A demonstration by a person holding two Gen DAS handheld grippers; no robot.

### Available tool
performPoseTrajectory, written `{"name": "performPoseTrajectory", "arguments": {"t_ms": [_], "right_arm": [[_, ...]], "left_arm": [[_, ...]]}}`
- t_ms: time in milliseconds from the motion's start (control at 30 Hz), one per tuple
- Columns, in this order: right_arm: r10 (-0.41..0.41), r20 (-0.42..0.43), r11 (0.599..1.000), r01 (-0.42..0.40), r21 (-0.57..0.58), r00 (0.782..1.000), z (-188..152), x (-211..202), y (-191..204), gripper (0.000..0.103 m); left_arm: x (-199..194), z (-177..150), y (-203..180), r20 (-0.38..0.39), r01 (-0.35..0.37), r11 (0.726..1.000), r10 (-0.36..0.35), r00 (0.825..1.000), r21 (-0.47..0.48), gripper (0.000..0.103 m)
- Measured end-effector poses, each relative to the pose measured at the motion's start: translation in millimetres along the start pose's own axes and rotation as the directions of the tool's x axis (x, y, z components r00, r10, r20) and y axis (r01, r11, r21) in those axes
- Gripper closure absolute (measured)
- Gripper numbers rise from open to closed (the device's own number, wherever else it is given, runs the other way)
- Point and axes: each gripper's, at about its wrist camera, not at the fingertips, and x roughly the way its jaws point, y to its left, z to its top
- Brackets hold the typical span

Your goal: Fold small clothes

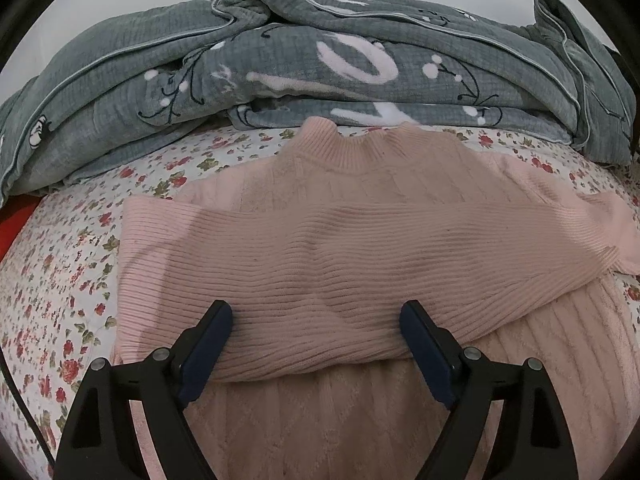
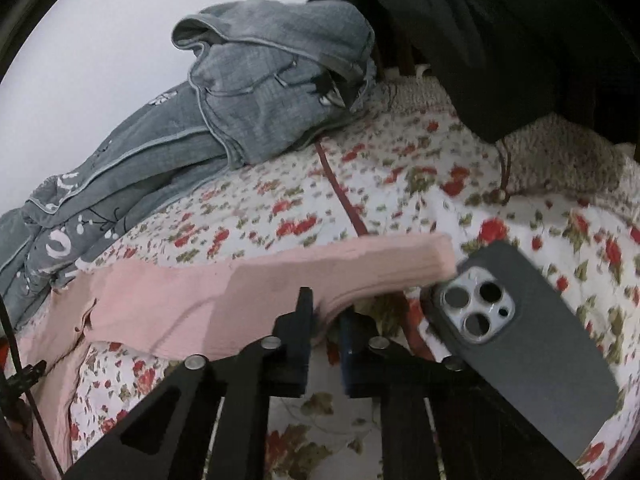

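We note the right gripper (image 2: 325, 314) clamped on the pink sweater's (image 1: 360, 248) outstretched sleeve (image 2: 304, 276), long axis leftward toward the body, where the left gripper (image 1: 316, 322) hovers, jaws apart.

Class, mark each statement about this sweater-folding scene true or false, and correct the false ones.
1. The left gripper is open above the pink sweater. True.
2. The right gripper is open and holds nothing. False: its jaws are shut on the sweater's sleeve.
3. A phone lies camera side up on the floral bedspread. True.
4. The grey blanket covers the sweater's collar. False: the blanket is bunched behind the collar, which is in plain sight.
5. One sleeve lies folded across the sweater's body. True.
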Motion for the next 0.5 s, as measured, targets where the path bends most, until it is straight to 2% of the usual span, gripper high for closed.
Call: {"name": "performPoseTrajectory", "arguments": {"t_ms": [133, 267, 433, 500], "right_arm": [[-0.030, 0.048, 0.998, 0.032, -0.054, 0.998, 10.4, -10.8, 15.5, 0.097], [-0.024, 0.114, 0.994, 0.036, -0.107, 0.993, 29.6, -31.7, 48.1, 0.097], [0.020, 0.230, 0.975, 0.033, -0.221, 0.973, 60.2, -60.6, 122.6, 0.097], [0.064, 0.245, 0.964, 0.003, -0.264, 0.967, 69.4, -70.2, 159.9, 0.097]], "left_arm": [[-0.1, -0.5, 0.5, 0.002, 0.003, 1.000, -0.003, 1.000, -0.002, 0.017], [-4.3, 1.7, 8.5, 0.000, 0.054, 0.998, -0.054, 0.999, -0.033, 0.017], [-30.5, 1.5, 39.2, 0.034, 0.122, 0.985, -0.119, 0.992, -0.125, 0.017], [-45.9, -3.2, 58.0, 0.054, 0.109, 0.986, -0.102, 0.993, -0.127, 0.017]]}}
